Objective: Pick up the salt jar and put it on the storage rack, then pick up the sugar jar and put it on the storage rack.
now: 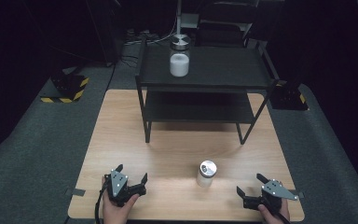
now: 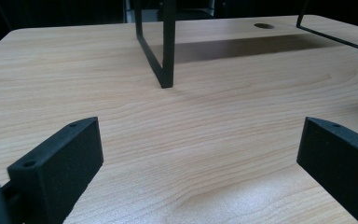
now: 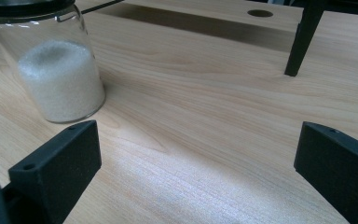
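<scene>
A: Left gripper [image 1: 131, 181], near edge of table [image 1: 121, 121], left of the small jar [image 1: 206, 173]: jaws spread, nothing between them. Parked, I judge.

B: The jar itself?

A: Upright, sugar-like fill, between my grippers. Behind it the black shelf [image 1: 205, 74] carries a bigger jar [image 1: 179, 58].

B: Right gripper [image 1: 251, 184]?

A: Right of the jar, jaws spread, empty. Way to it looks clear.

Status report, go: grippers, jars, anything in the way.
Left gripper and right gripper open, empty. Near jar upright between them. Second jar on shelf. Path clear.
</scene>
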